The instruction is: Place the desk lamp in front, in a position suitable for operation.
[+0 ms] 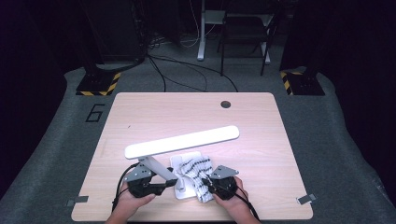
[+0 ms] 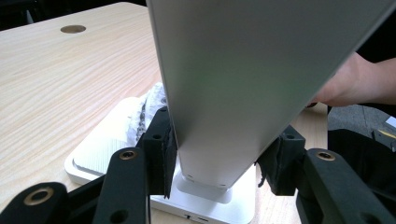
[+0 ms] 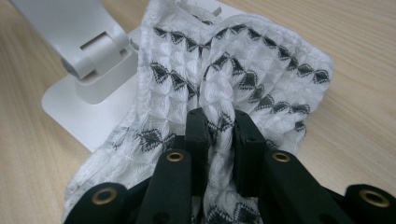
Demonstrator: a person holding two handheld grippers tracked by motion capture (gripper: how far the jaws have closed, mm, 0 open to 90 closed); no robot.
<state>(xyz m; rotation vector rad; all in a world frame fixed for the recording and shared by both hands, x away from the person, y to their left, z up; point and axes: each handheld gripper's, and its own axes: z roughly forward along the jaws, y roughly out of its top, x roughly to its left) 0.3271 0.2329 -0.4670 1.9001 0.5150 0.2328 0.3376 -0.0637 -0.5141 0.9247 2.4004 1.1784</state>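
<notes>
High view: desk lamp (image 1: 182,141) on table (image 1: 140,112), near front edge; its long head runs left to right, right end slightly farther away. Left gripper (image 1: 161,186) at lamp arm; right gripper (image 1: 207,183) on cloth (image 1: 198,168) over lamp base.

Left gripper view: jaws clamp lamp arm (image 2: 243,84) on both sides, above base (image 2: 102,149).

Right gripper view: jaws narrow, pinching a cloth fold (image 3: 219,116); lamp hinge upper left.

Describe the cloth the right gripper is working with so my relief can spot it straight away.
On the light wooden table, look at the near edge, where a white desk lamp stands on a flat base. The cloth lies crumpled over that base's right side, pinched by the right gripper. It alone is soft: white waffle weave with rows of black diamonds.
</notes>
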